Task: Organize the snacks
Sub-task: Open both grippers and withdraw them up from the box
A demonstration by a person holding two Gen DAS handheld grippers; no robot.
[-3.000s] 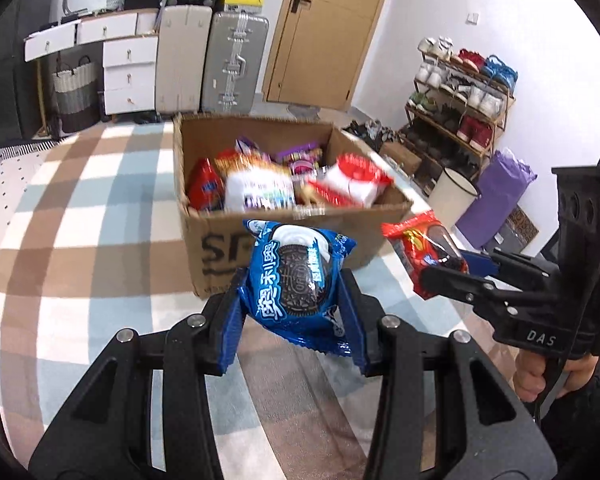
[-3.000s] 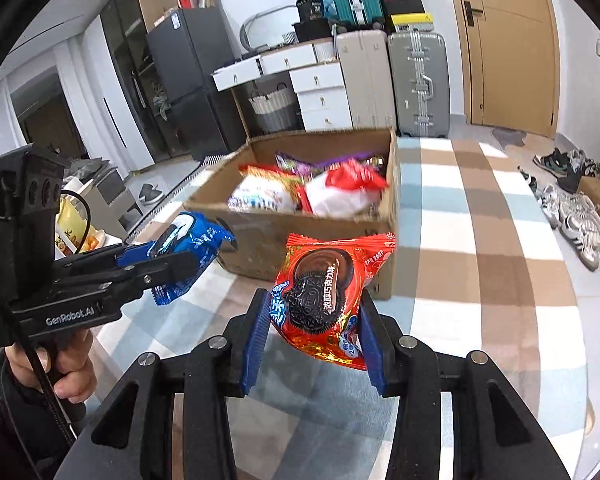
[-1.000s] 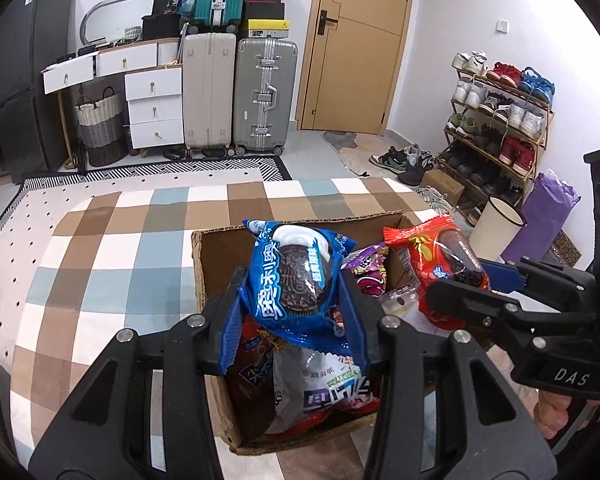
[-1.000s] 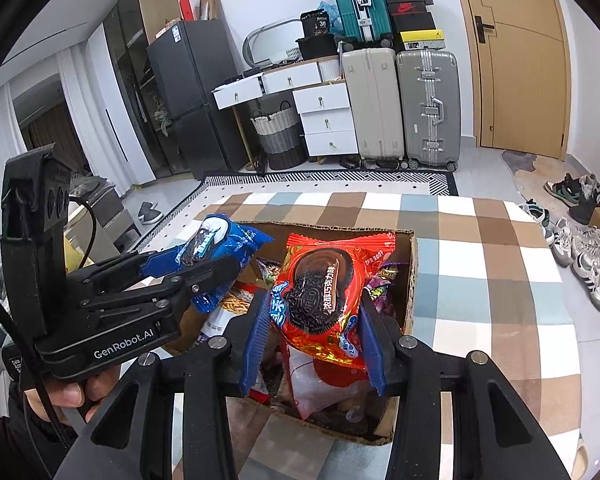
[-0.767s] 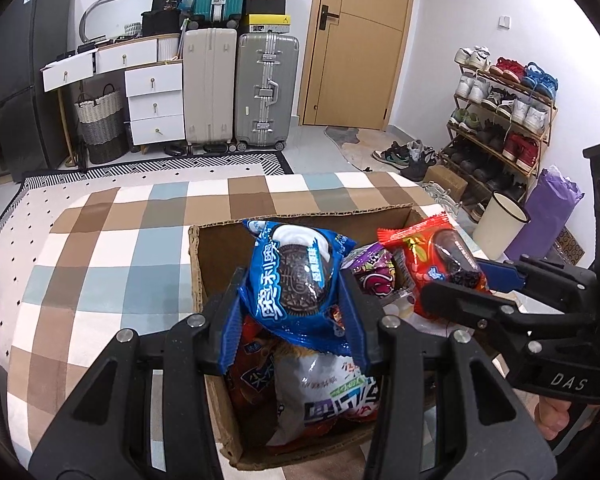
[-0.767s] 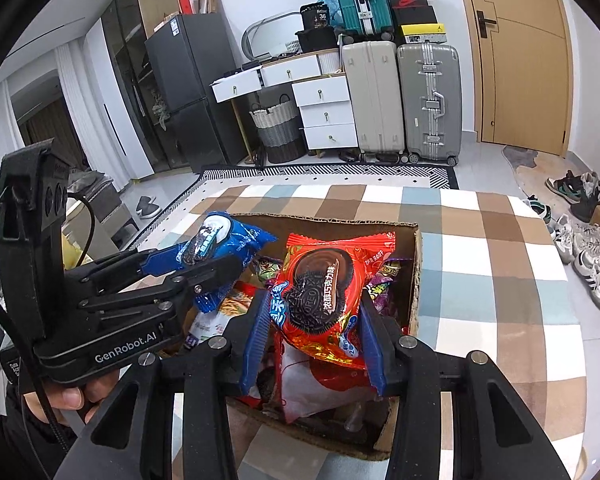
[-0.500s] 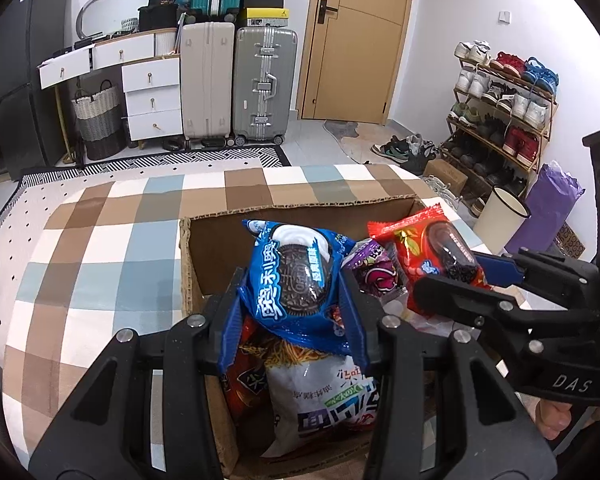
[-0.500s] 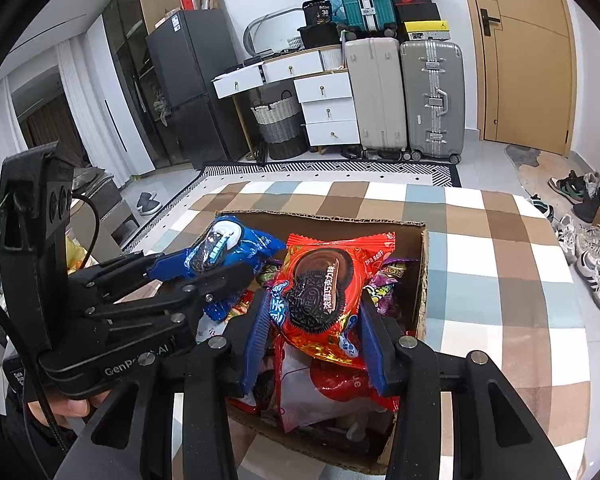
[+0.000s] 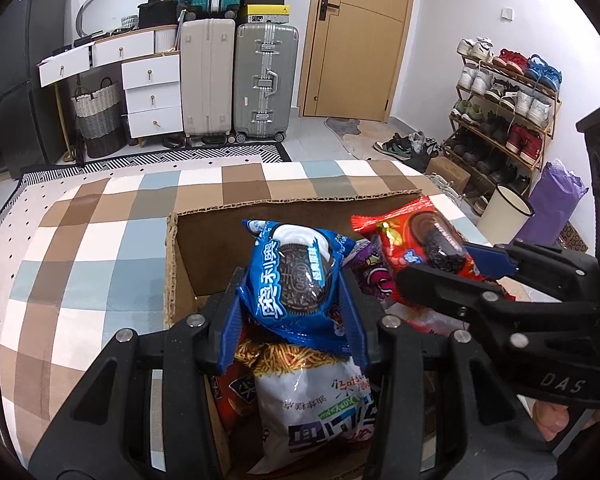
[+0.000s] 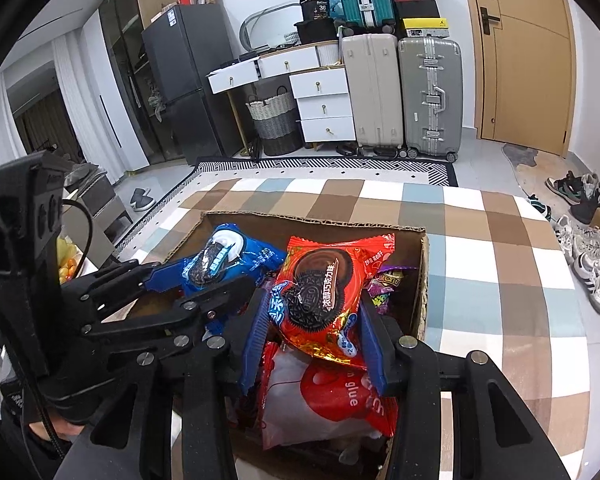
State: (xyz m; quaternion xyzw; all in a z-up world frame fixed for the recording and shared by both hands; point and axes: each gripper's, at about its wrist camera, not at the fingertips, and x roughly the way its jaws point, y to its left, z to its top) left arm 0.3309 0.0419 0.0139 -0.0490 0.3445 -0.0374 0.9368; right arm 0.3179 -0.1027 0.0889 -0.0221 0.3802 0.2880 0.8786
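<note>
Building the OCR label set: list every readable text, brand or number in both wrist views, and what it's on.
"DAS": right gripper body.
"OREO": cookie on red Oreo pack.
"glue": red-and-white bag in the cardboard box.
"36": black container on the dresser.
Jordan logo: yellow shoebox.
Chinese print on blue Oreo pack, held by left gripper: not transcribed. Other wrappers: too small.
</note>
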